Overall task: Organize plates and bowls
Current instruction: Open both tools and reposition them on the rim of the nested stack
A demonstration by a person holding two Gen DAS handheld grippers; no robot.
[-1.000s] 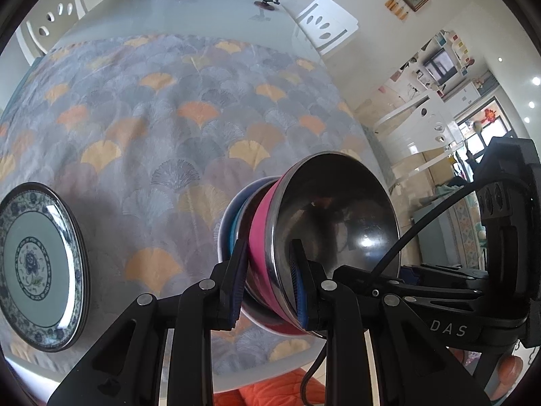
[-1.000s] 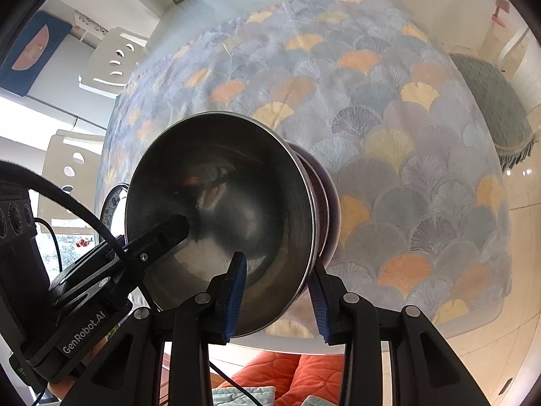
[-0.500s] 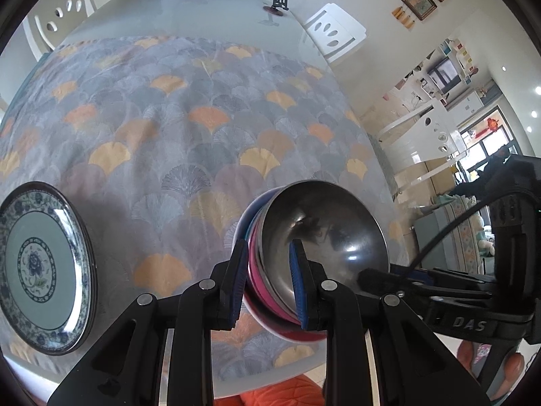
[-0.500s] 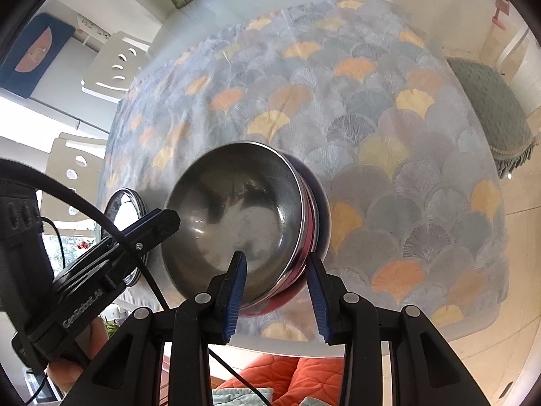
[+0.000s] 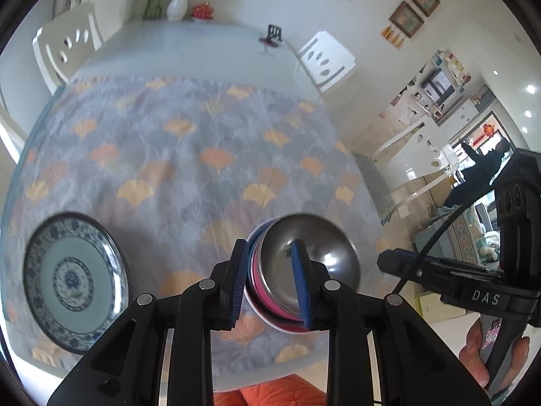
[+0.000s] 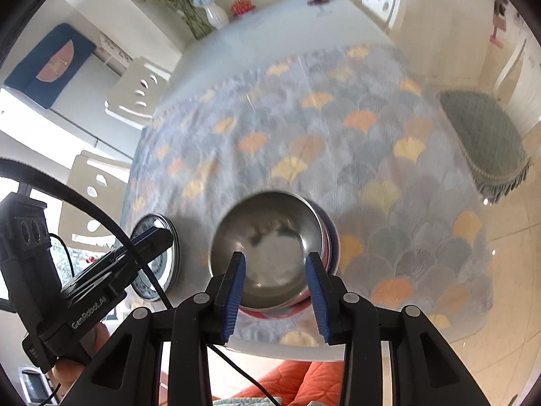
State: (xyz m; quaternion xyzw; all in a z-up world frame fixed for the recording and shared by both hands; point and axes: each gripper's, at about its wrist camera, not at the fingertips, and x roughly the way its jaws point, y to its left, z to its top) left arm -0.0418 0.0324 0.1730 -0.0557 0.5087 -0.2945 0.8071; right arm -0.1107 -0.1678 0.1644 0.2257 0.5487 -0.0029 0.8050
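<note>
Left gripper (image 5: 270, 280) jaws opening astride the rim of nested bowls (image 5: 304, 270), steel bowl (image 6: 267, 253) innermost, right gripper (image 6: 275, 280) parted, above them, plate (image 5: 72, 280) beside

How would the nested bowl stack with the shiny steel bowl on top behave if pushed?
The nested bowl stack likely drags on the patterned tablecloth rather than gliding. Its polished steel rim probably slips in a grip. The unevenly nested bowls may shift or rattle.

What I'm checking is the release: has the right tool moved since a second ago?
Yes: the right tool has drawn up, away from the stacked bowls, which look smaller on the tablecloth.
</note>
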